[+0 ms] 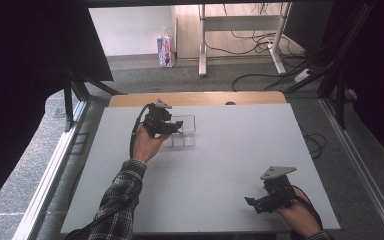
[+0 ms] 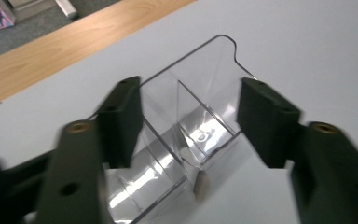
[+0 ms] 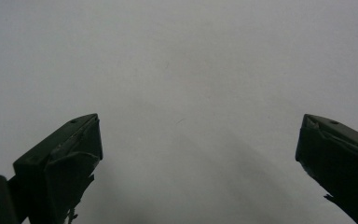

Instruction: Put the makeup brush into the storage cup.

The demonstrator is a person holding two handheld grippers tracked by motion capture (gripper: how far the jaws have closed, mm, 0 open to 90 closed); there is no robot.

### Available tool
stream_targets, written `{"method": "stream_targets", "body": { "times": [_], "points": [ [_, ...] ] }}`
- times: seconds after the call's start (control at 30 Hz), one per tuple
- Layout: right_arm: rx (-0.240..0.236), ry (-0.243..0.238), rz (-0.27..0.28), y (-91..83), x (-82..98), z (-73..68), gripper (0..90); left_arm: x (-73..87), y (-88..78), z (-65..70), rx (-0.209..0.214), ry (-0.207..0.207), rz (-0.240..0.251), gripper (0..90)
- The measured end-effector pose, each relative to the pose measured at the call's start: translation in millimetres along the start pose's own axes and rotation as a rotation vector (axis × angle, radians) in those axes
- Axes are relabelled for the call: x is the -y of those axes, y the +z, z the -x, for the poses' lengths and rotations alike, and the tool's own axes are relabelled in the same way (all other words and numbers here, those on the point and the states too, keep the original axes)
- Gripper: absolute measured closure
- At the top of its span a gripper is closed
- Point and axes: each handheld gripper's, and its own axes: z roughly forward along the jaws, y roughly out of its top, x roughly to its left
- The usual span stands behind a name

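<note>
The left gripper point(image 1: 172, 126) sits at the far left part of the white table point(image 1: 230, 165), right at a clear plastic organizer box point(image 1: 182, 131). Its jaws stand apart, one on each side of the box; in the left gripper view the left jaw lies along the box's outer wall while the right jaw stands a little clear of the opposite corner, so nothing is clamped. That view looks down into the clear plastic organizer box point(image 2: 191, 126), showing thin partitions that split it into compartments and a notched rim at the far end. The box rests flat on the table, near the wooden strip point(image 1: 200, 98) along the far edge.

The left hand point(image 1: 147, 142) wraps the gripper's body from behind, wrist raised, the forearm in a plaid sleeve point(image 1: 120, 195) running back diagonally toward the bottom edge of the high view. A black cable loops from the gripper beside the wrist.

The right gripper point(image 1: 252, 202) lies well apart from the box, low over the near right corner of the table, pointing leftward, with its grey three-cornered plate on top. The right hand point(image 1: 295, 212) holds it from behind. In the right gripper view its jaws stand wide, with bare table surface between them.
</note>
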Motion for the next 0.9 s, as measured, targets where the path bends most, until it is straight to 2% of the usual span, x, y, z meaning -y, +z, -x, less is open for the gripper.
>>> {"method": "stream_targets", "body": {
  "times": [0.03, 0.07, 0.1, 0.13, 0.2, 0.27, 0.37, 0.53, 0.9],
  "points": [
    [-0.001, 0.002, -0.001, 0.2, 0.0, -0.3, 0.0, -0.4, -0.4, -0.9, 0.006, -0.007, 0.0, 29.5],
    [-0.001, 0.002, -0.001, 0.2, 0.0, -0.3, 0.0, -0.8, -0.7, -2.2, 0.01, -0.012, -0.005, 29.5],
    [-0.002, 0.001, -0.003, 0.3, 0.0, -0.3, 0.1, -1.0, -0.9, -2.8, 0.01, -0.018, -0.005, 18.5],
    [-0.002, 0.001, -0.003, 0.3, 0.0, -0.3, 0.1, -1.1, -0.8, -3.2, 0.009, -0.022, -0.008, 18.5],
    [-0.001, 0.001, -0.003, 0.4, 0.0, -0.4, 0.0, -1.3, -0.1, -4.4, 0.01, -0.026, -0.024, 10.6],
    [-0.001, 0.0, -0.005, 0.5, 0.1, -0.4, 0.0, -0.7, 0.1, -5.3, 0.009, -0.034, -0.026, 6.4],
    [-0.001, 0.0, -0.005, 0.5, 0.1, -0.4, 0.0, 0.3, 0.3, -6.5, 0.023, -0.032, -0.028, 2.5],
    [-0.001, 0.0, -0.004, 0.5, 0.1, -0.4, 0.0, 0.6, -0.7, -7.4, 0.039, -0.033, -0.034, 1.6],
    [0.001, 0.002, 0.003, 0.0, -0.1, -0.1, 0.0, 2.4, -7.4, -8.9, 0.036, -0.001, -0.043, 0.6]
  ]
}}
